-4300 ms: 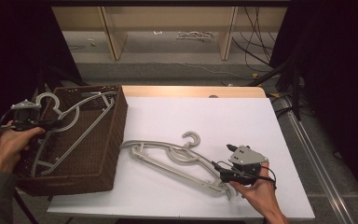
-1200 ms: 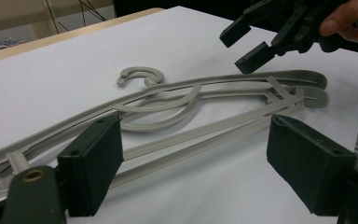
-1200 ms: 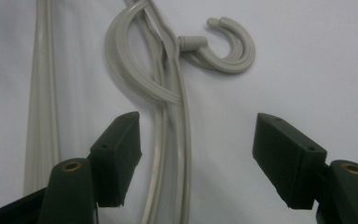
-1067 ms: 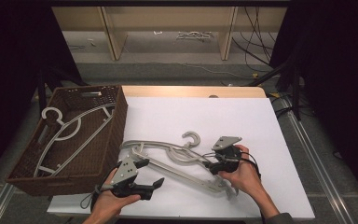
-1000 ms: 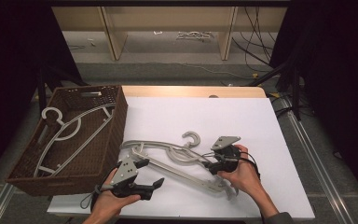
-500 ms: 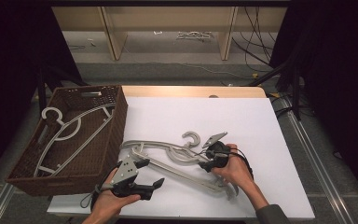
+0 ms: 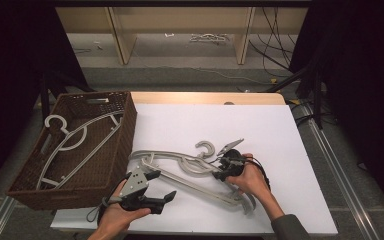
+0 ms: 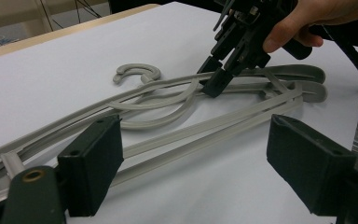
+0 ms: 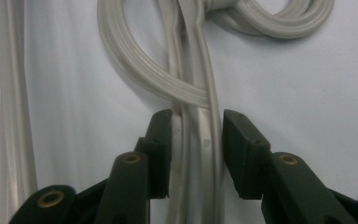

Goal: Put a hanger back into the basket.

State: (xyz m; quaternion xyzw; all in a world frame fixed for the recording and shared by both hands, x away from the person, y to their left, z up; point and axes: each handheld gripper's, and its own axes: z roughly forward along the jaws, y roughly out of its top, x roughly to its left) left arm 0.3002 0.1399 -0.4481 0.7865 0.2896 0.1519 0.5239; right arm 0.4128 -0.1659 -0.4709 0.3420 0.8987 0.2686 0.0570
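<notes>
Right gripper straddles the grey plastic hangers' shoulder bars on the white table, jaws narrowed around them but not clamped (bars run straight between). Left gripper waits wide open nearby.

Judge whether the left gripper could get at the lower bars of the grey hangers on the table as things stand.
Probably yes: the left gripper is open, the hangers lie just ahead of it, and the right gripper works farther along.
</notes>
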